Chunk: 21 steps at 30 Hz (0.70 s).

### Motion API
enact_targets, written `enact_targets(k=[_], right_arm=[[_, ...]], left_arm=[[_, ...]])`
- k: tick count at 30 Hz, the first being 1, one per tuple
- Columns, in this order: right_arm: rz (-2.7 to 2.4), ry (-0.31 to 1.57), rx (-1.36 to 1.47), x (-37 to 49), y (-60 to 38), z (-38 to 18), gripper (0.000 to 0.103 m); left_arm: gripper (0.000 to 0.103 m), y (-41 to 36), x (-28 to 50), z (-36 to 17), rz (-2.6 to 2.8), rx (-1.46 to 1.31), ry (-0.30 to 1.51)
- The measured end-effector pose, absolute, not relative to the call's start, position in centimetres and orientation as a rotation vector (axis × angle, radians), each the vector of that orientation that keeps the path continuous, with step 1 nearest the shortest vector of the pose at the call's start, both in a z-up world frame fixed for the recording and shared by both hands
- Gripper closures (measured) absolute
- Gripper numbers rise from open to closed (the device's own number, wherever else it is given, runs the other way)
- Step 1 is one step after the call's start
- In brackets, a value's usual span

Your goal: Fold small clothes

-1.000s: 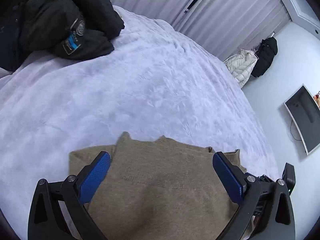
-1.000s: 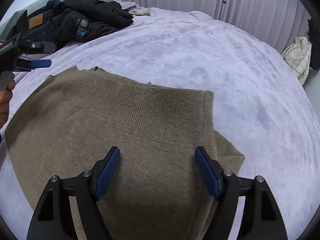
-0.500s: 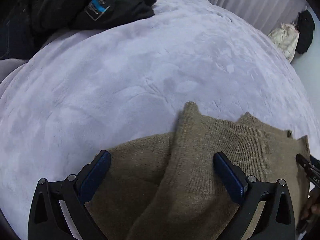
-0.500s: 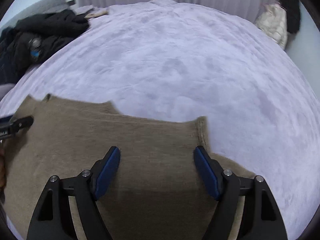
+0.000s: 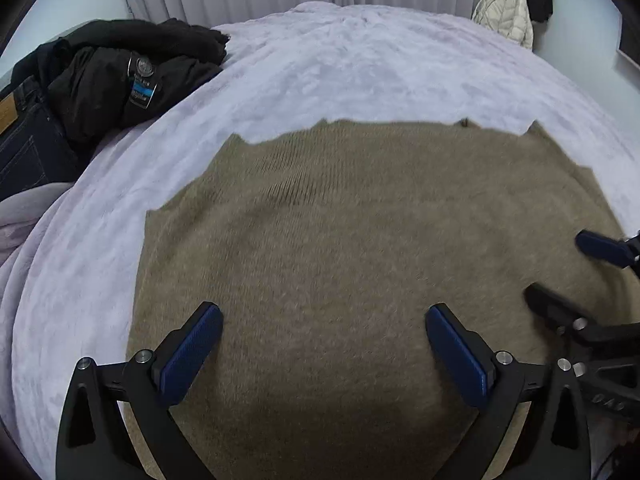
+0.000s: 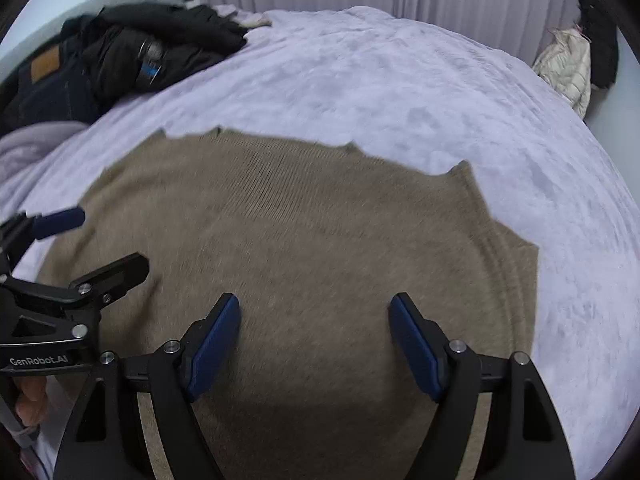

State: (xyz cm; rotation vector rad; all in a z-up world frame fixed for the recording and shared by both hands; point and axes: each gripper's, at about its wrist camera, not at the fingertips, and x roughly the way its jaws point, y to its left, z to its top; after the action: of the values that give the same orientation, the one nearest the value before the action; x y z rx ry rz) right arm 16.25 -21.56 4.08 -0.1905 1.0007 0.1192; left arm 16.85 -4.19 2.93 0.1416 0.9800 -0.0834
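A tan knitted sweater (image 5: 360,240) lies flat on the lilac bed cover (image 5: 360,64); it also shows in the right wrist view (image 6: 312,232). My left gripper (image 5: 324,344) hovers open and empty over the sweater's near part. My right gripper (image 6: 314,336) is open and empty over the same garment, to the right of the left one. The right gripper's fingers (image 5: 600,246) show at the right edge of the left wrist view. The left gripper (image 6: 88,240) shows at the left edge of the right wrist view.
A pile of black jackets (image 5: 120,76) and dark jeans (image 5: 24,140) lies at the bed's far left, also in the right wrist view (image 6: 152,52). A white puffer jacket (image 5: 504,12) and a black coat hang by the curtains at the far right.
Both grippers have swung to face the sweater squarely, side by side. The sweater now lies spread flat with its far edge straight. Both grippers stay open.
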Motion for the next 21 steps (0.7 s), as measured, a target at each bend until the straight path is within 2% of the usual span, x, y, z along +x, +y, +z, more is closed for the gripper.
enact_targets(k=[10,13,18,21], right_arm=[[-0.013,0.981,-0.034,14.1,-30.9,4.1,0.021],[-0.049,0.987,-0.086,13.9,-30.7,4.6,0.020],[-0.118,0.966,-0.077,12.6,-30.8,6.9,0.020],[-0.082,0.909,-0.037,12.1,-29.2,8.4,0.019]], left_arm=[[0.000,-0.8,15.9,2.9,-0.083,0.089,0.956],[0.000,0.9,15.5,3.4,-0.063,0.065,0.975],[0.000,6.4,14.2,5.2,-0.004,-0.057,0.942],[0.000,10.0,15.4,4.3,0.000,-0.247,1.008]])
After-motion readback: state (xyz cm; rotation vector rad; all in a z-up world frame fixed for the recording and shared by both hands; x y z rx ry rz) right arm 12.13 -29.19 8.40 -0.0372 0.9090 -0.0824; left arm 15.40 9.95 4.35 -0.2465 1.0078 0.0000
